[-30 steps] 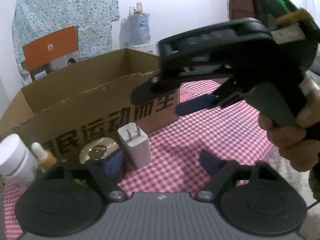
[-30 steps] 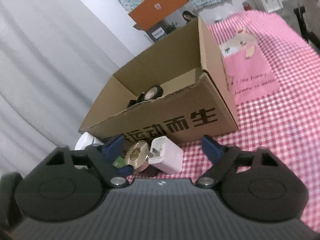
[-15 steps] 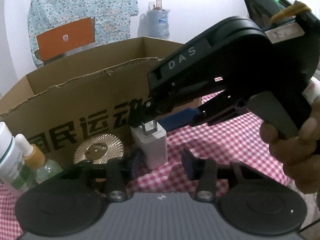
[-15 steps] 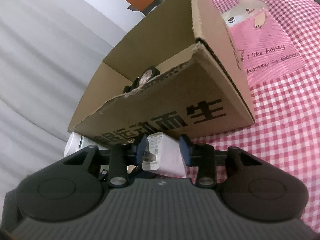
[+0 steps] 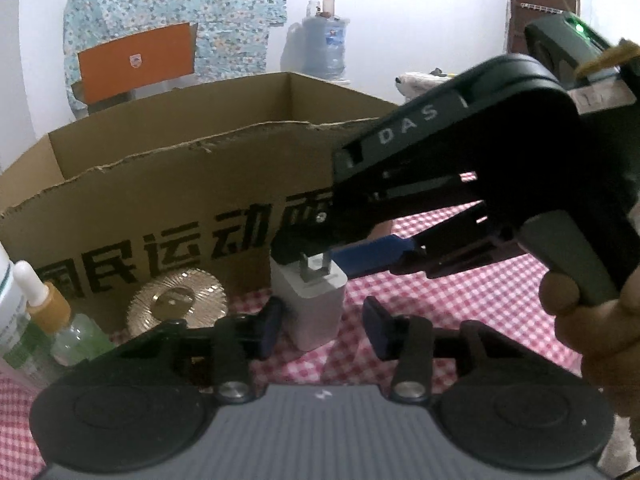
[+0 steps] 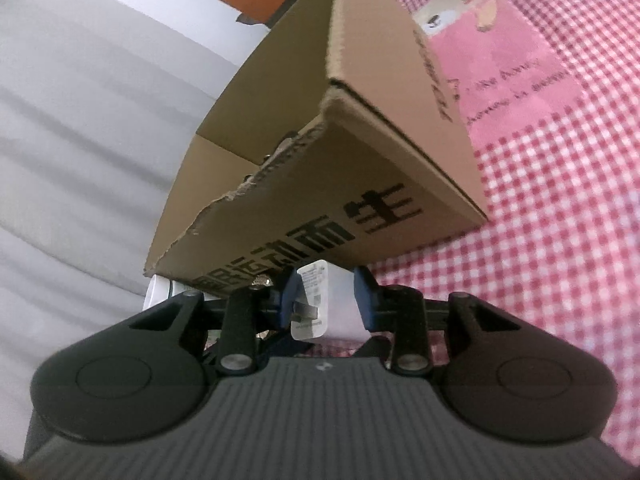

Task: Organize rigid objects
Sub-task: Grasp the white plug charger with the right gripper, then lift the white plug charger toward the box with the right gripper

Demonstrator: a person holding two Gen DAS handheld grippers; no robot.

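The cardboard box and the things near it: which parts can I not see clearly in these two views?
- Cardboard box inside: left wrist view, hidden by its torn front wall; right wrist view, blurred.
- White charger top: left wrist view, covered by the right gripper.
- White bottle: cut by the left edge.
- Gold disc: lower part behind the left gripper.

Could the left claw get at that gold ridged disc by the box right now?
Probably yes. The left claw is open and empty, and the gold disc leans against the cardboard box just left of it. The white charger beside it, gripped by the right claw, crowds the approach slightly.
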